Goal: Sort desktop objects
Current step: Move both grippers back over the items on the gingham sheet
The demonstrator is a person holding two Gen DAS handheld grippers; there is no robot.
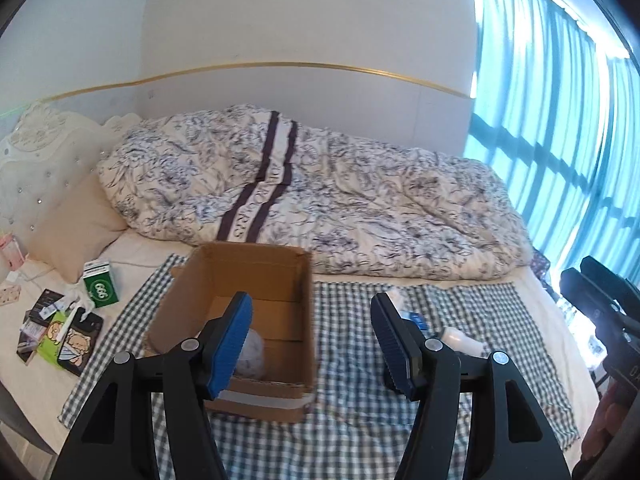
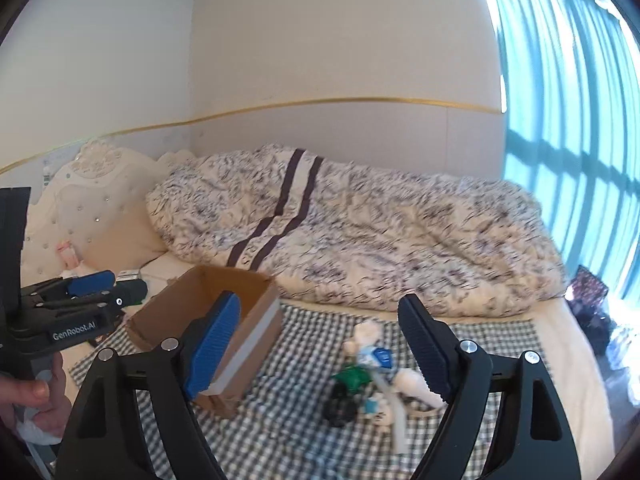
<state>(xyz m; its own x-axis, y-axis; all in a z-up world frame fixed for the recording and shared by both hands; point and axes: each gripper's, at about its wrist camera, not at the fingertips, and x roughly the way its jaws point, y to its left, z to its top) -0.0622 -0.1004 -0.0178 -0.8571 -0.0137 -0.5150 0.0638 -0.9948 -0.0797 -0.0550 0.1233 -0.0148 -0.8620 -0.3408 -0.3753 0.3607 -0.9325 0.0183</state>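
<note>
An open cardboard box stands on a checked cloth on the bed. A pale round object lies inside it. My left gripper is open and empty, just above the box's near right corner; it also shows in the right wrist view. My right gripper is open and empty above a pile of small items: a white bottle, a green object, a black object and a blue-and-white packet.
A rumpled floral duvet fills the back of the bed. A green box, a green tissue pack and dark packets lie left of the cloth by a pillow. A blue curtain hangs at the right.
</note>
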